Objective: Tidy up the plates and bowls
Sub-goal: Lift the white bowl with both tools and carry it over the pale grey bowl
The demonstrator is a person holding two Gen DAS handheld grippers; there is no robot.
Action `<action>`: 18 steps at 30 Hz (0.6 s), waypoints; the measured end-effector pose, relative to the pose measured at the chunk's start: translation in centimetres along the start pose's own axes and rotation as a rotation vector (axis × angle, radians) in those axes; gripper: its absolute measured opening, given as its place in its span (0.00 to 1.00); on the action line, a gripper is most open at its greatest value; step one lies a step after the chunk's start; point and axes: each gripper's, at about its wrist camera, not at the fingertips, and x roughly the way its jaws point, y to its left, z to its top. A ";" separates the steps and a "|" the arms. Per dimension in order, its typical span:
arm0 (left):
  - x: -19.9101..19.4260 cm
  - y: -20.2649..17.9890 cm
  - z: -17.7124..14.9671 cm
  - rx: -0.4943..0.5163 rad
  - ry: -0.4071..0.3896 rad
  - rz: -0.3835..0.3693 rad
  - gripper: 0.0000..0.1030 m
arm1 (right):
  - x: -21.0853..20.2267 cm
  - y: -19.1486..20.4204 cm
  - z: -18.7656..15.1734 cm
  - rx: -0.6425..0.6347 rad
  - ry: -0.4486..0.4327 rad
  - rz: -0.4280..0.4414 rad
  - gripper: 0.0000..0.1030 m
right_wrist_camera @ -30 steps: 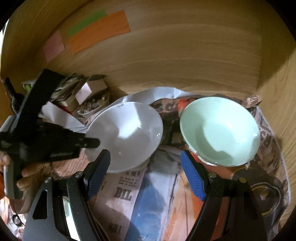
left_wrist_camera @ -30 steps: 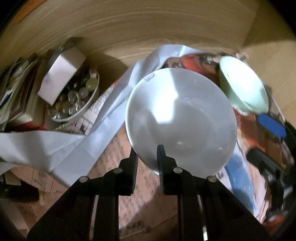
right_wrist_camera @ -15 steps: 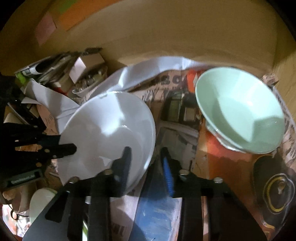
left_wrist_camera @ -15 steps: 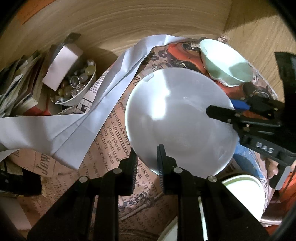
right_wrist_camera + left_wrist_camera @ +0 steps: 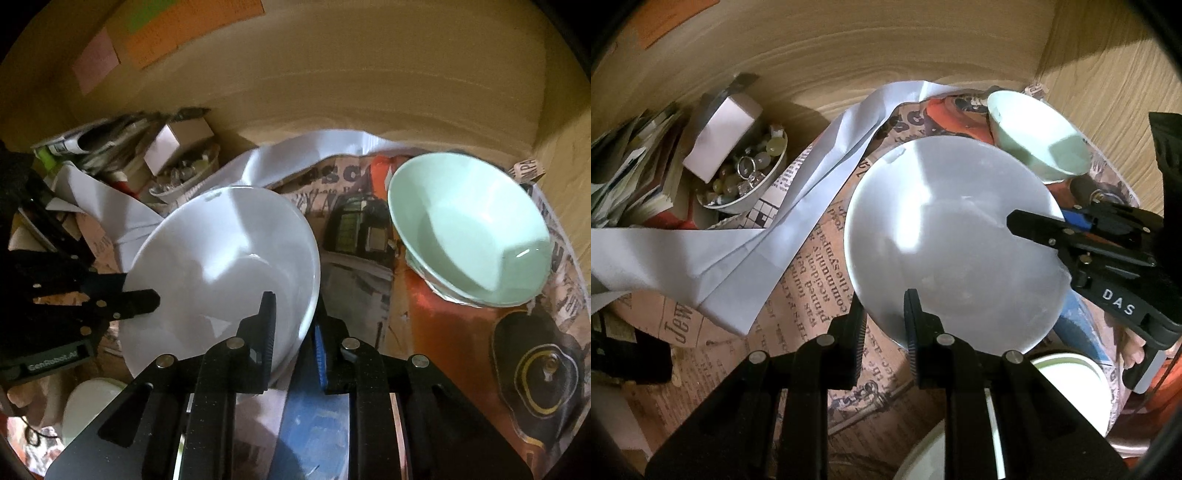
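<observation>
Where right gripper [image 5: 293, 332] gaped, fingers now clamp white bowl [image 5: 221, 266]

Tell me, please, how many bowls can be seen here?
3 clear bowls: a white bowl gripped by both grippers, a green bowl on the newspaper at the right, and a small bowl of beads at the back left. Another pale dish lies partly hidden below.
</observation>
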 end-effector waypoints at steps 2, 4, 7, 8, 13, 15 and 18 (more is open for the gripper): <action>-0.7 0.0 -0.2 -0.007 -0.018 -0.005 0.19 | -1.0 0.3 0.1 -0.001 -0.023 0.000 0.16; -1.6 0.0 -0.5 -0.010 -0.041 -0.007 0.19 | -1.9 0.8 0.2 -0.009 -0.046 -0.007 0.16; -3.0 0.1 -0.8 -0.014 -0.075 -0.012 0.19 | -2.9 1.5 0.1 -0.020 -0.074 -0.014 0.16; -3.4 0.0 -1.0 -0.016 -0.086 -0.013 0.19 | -3.4 1.8 0.0 -0.022 -0.084 -0.013 0.16; -6.1 0.5 -2.4 -0.026 -0.142 -0.012 0.19 | -5.2 3.2 -0.4 -0.042 -0.117 -0.011 0.16; -7.0 0.5 -2.8 -0.031 -0.167 -0.008 0.19 | -5.9 4.0 -0.6 -0.052 -0.133 -0.010 0.16; -8.3 0.8 -3.7 -0.044 -0.197 -0.012 0.19 | -7.0 5.2 -1.0 -0.069 -0.155 -0.005 0.16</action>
